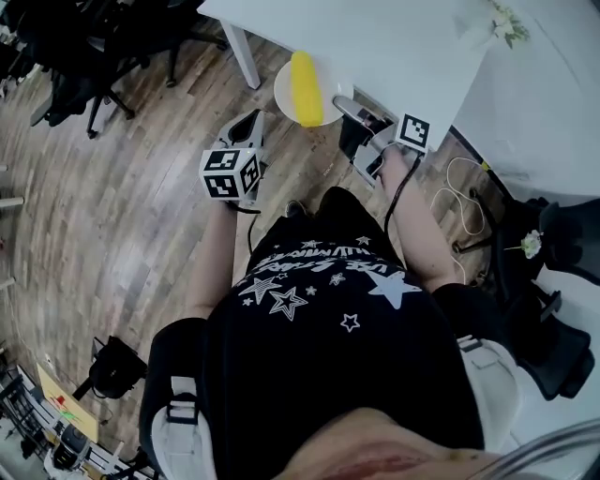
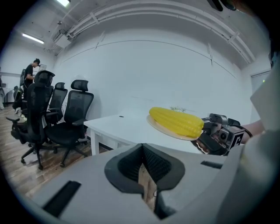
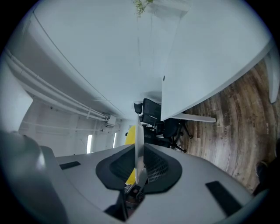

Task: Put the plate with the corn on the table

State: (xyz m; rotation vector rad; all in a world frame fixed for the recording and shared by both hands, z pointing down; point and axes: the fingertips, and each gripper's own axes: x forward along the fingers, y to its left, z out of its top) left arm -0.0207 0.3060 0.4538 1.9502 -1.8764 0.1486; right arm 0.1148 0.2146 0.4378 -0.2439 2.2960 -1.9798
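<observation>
A yellow corn cob [image 1: 304, 87] lies on a white plate [image 1: 284, 91] held in the air just in front of the white table [image 1: 375, 47]. My right gripper [image 1: 345, 105] is shut on the plate's near rim. In the right gripper view the plate [image 3: 138, 140] stands edge-on between the pads, and a strip of corn [image 3: 130, 136] shows behind it. My left gripper [image 1: 251, 120] hangs to the left of the plate over the floor, jaws shut and empty. From the left gripper view [image 2: 142, 151], the corn [image 2: 177, 121] and plate [image 2: 168, 132] float beside the table [image 2: 118, 127].
Black office chairs [image 2: 70, 118] stand left of the table on the wooden floor [image 1: 122, 216]. A person [image 2: 29, 72] stands far off behind them. White cables [image 1: 464, 178] lie on the floor to the right. A small bunch of flowers [image 1: 506, 19] sits at the table's far end.
</observation>
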